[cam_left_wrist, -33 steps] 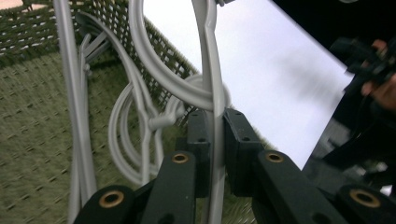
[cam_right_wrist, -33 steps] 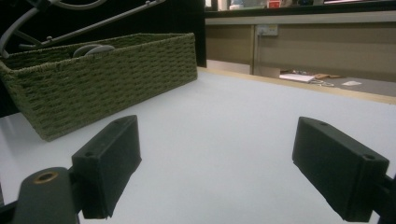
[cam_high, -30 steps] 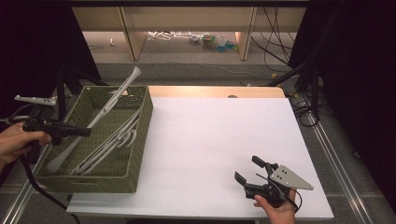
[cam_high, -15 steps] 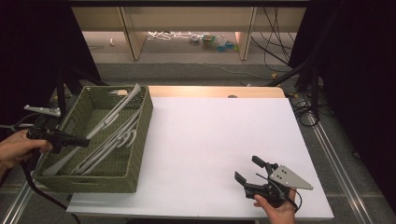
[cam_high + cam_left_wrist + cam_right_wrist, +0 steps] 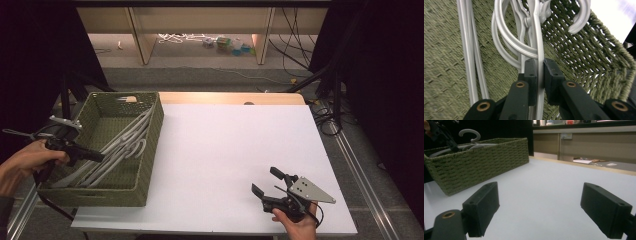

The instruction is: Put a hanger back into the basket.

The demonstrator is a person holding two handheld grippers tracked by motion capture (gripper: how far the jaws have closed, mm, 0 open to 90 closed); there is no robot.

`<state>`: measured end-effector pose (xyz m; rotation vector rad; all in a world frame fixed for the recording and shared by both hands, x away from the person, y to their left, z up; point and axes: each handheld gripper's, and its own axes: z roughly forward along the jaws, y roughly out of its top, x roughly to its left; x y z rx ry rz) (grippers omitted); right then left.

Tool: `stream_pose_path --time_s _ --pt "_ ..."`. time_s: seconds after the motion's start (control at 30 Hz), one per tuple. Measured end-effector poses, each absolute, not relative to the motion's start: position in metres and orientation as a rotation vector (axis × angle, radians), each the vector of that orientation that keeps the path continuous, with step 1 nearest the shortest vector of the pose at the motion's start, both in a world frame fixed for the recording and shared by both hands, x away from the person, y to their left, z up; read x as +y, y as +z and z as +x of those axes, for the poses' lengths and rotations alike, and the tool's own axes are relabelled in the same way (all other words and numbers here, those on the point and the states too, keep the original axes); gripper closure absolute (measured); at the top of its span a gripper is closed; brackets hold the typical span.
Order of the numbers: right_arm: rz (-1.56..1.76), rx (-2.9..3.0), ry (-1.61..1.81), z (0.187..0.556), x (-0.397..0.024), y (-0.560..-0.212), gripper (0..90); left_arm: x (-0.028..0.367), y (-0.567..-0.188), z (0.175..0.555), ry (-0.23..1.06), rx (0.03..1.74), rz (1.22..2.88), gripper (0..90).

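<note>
A green woven basket (image 5: pixel 150 150) stands at the table's left and holds several grey plastic hangers (image 5: pixel 125 145). My left gripper (image 5: pixel 97 156) reaches into it from the left, shut on one grey hanger (image 5: pixel 537 45); its pads (image 5: pixel 531 72) clamp the thin bar just below the hook. That hanger lies low among the others inside the basket. My right gripper (image 5: pixel 272 182) rests near the table's front right edge, open, with nothing between its fingers (image 5: pixel 484 205). In the right gripper view the basket (image 5: pixel 481 160) sits far left with a hanger hook (image 5: pixel 470 133) rising above its rim.
The white table top (image 5: pixel 235 150) spreads between basket and right gripper. A wooden strip (image 5: pixel 230 97) runs along the far edge. Behind it are shelving legs, cables and small clutter on the floor (image 5: pixel 220 42). Black stands (image 5: pixel 335 90) flank the table.
My left gripper has lowered the grey hanger from sticking up over the basket's far rim down into the basket among the others. The right gripper has stayed still.
</note>
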<state>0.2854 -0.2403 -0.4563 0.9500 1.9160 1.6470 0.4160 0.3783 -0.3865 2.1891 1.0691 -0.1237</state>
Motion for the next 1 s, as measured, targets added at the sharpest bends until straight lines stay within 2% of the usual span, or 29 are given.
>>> stream_pose_path --time_s 0.03,0.07,0.1,0.2,0.43,0.5,0.6,0.83,1.0 --pt "0.95 1.916 1.647 0.285 -0.24 -0.456 15.9 0.377 -0.389 0.416 -0.117 1.071 2.163 81.5" --pt "0.948 1.918 1.645 0.285 -0.24 -0.456 16.0 0.377 -0.388 0.416 -0.127 1.074 2.207 81.4" --pt "0.949 1.912 1.65 0.285 -0.24 -0.456 15.9 0.375 -0.392 0.414 -0.129 1.075 2.16 81.4" --pt "0.946 1.906 1.649 0.286 -0.239 -0.457 15.9 0.374 -0.396 0.415 -0.126 1.085 2.22 81.2" --pt "0.948 1.909 1.652 0.286 -0.239 -0.456 16.0 0.373 -0.403 0.412 -0.13 1.106 2.225 78.3" --pt "0.95 1.916 1.643 0.285 -0.24 -0.456 15.9 0.375 -0.398 0.411 -0.106 1.104 2.186 72.0" --pt "0.948 1.908 1.648 0.285 -0.24 -0.456 16.0 0.374 -0.389 0.406 -0.094 1.079 2.127 69.2" --pt "0.946 1.919 1.636 0.284 -0.24 -0.455 16.0 0.378 -0.371 0.393 0.027 1.094 1.997 48.7" --pt "0.942 1.894 1.667 0.285 -0.238 -0.456 15.9 0.379 -0.359 0.379 0.076 1.11 1.933 39.1"
